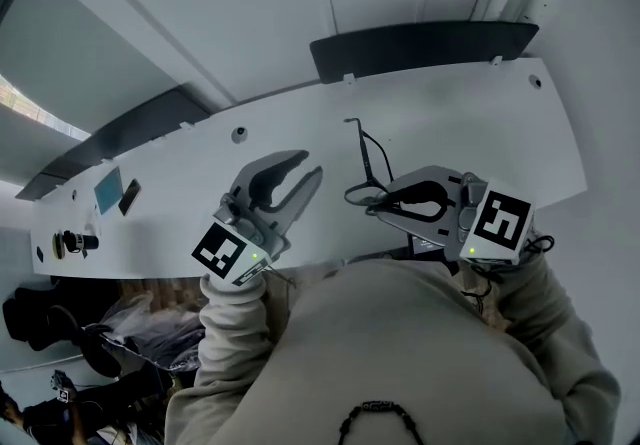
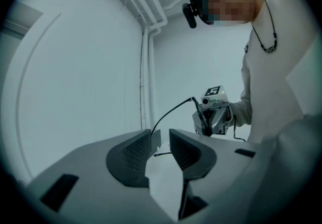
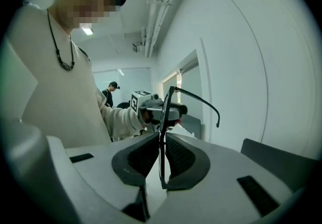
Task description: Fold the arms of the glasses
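Note:
The black-framed glasses hang above the white table, with my right gripper shut on them. In the right gripper view the frame stands edge-on between the pads, and one unfolded arm sticks out to the right. My left gripper stands open just left of the glasses, its pads pressing on nothing. In the left gripper view the unfolded arm curves from the right gripper towards the gap of the left gripper. Whether the second arm is folded I cannot tell.
A teal card, a small black slab and a dark knobbed object lie at the table's left end. A dark panel stands behind the table. A person in a cap stands far off.

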